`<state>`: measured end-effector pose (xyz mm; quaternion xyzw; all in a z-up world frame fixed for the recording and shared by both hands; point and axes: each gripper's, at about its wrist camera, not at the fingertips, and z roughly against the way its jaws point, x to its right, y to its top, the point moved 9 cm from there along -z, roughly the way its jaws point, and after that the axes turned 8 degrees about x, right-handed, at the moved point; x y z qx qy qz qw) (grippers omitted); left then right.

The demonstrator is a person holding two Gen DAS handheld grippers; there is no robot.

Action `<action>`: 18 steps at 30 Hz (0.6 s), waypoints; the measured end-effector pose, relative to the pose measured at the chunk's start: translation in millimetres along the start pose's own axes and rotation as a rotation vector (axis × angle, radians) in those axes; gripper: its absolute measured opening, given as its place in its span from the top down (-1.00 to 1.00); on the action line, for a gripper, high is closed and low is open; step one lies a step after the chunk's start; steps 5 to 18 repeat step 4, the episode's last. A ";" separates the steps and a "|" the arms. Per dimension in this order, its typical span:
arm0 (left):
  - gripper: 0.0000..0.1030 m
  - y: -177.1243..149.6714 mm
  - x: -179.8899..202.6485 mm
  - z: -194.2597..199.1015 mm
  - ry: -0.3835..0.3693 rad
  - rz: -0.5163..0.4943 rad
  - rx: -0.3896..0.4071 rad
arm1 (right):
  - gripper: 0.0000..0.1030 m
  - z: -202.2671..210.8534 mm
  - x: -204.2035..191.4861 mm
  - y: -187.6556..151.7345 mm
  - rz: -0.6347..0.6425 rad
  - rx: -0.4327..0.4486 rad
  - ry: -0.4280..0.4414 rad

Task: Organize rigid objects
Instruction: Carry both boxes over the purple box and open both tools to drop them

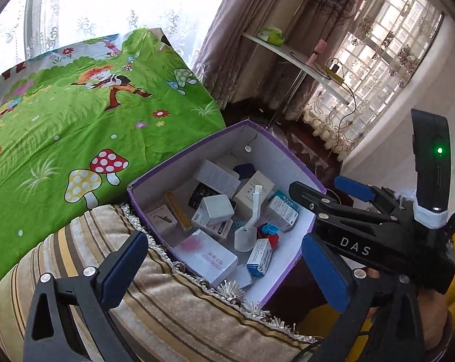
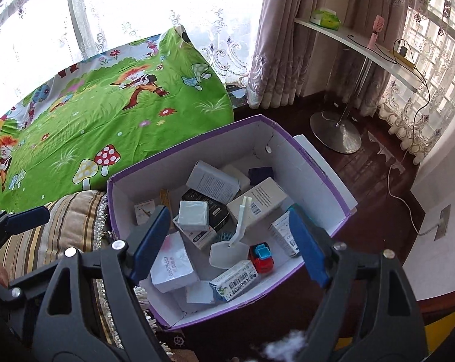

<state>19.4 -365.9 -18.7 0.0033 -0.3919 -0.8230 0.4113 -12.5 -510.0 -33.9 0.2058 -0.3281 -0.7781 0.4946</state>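
The white scoop [image 2: 231, 242] lies directly ahead between the open, empty right tongs [image 2: 227, 241], handle pointing far; the left tongs [image 1: 224, 268], open too, hang nearer the cushion.

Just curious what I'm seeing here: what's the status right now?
Left gripper and right gripper both open, empty. Purple box full of small cartons, plus white scoop and toy car. Nothing blocking.

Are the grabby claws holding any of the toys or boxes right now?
No. The left gripper and the right gripper are both open with nothing between their fingers. They hover above the purple box, where the toy car and white scoop lie untouched.
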 end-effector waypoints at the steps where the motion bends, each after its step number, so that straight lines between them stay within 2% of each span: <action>1: -0.99 -1.5 0.9 -1.5 -0.005 0.000 -0.008 | -0.61 -0.2 1.4 -0.1 -0.005 -0.001 0.000; 4: -0.99 -6.5 9.2 -3.3 -0.019 -0.028 -0.023 | -0.61 -0.4 4.3 -1.3 -0.011 -0.001 -0.003; 18: -0.99 -6.5 9.2 -3.3 -0.019 -0.028 -0.023 | -0.61 -0.4 4.3 -1.3 -0.011 -0.001 -0.003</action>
